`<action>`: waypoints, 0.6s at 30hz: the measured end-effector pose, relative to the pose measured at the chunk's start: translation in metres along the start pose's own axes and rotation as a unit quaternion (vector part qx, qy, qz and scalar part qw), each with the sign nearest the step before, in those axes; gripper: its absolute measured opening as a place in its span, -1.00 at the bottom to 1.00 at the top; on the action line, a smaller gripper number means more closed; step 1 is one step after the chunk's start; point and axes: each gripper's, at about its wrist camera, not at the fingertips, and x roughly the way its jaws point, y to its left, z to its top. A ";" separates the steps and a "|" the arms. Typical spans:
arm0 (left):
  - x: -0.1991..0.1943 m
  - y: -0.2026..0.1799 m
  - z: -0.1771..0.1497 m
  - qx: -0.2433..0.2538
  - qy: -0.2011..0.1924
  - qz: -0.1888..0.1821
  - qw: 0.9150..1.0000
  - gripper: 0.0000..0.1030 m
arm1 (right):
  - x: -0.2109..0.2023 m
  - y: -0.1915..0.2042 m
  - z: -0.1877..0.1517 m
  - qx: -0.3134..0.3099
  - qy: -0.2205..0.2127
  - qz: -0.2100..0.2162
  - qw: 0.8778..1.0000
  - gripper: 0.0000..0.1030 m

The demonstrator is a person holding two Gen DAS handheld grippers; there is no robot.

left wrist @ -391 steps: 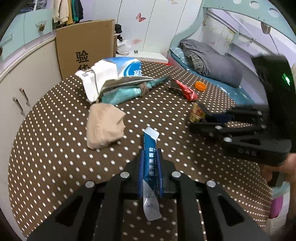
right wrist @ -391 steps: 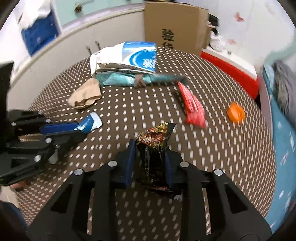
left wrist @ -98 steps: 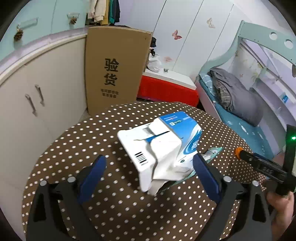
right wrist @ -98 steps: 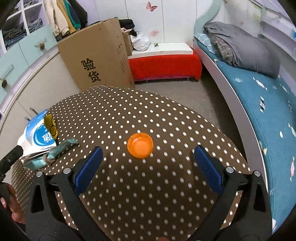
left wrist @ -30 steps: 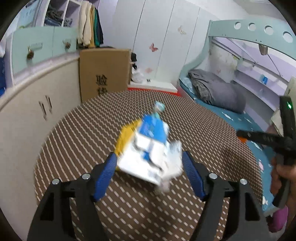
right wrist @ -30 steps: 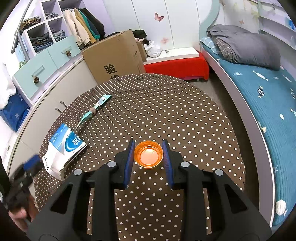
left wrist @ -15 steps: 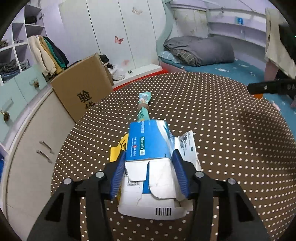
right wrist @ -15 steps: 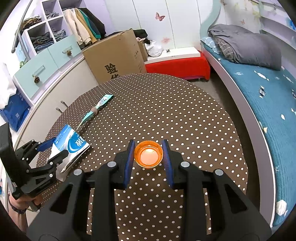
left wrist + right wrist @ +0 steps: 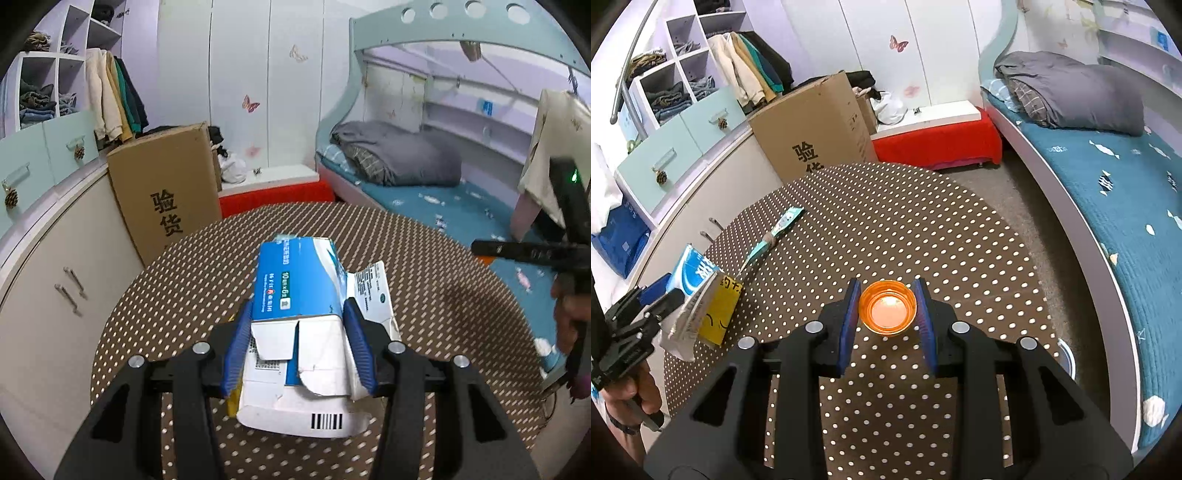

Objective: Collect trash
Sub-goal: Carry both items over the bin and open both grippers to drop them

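Observation:
A torn blue and white carton (image 9: 295,280) sits between the blue pads of my left gripper (image 9: 297,321), which is shut on it and holds it above the brown dotted table (image 9: 424,277). A yellow packet (image 9: 720,314) lies against the carton's (image 9: 696,273) underside; I cannot tell whether it is gripped too. My right gripper (image 9: 887,295) is shut on a small orange cap (image 9: 887,312), just over the table (image 9: 905,221). A teal wrapper (image 9: 775,232) lies on the far left of the table. The right gripper (image 9: 517,253) shows at the right edge of the left wrist view.
A tall cardboard box (image 9: 166,192) stands behind the table against white cabinets (image 9: 55,295). A red bench (image 9: 942,144) and a bed with a blue sheet (image 9: 1108,177) lie beyond and to the right. A hand (image 9: 639,398) holds the left gripper (image 9: 646,299).
The left jaws closed on the carton and lifted it off the table with the yellow packet. The right gripper still holds the orange cap and has barely moved.

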 end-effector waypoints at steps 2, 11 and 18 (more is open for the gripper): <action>0.000 -0.010 0.010 -0.004 -0.005 -0.015 1.000 -0.05 | -0.007 -0.008 0.002 0.005 -0.007 -0.004 1.000 -0.43; 0.025 -0.093 0.059 -0.002 -0.014 -0.101 0.995 -0.05 | -0.059 -0.074 0.011 0.048 -0.059 -0.045 0.996 -0.43; 0.069 -0.177 0.087 0.007 0.024 -0.175 0.984 -0.05 | -0.099 -0.153 0.006 0.116 -0.090 -0.088 0.985 -0.43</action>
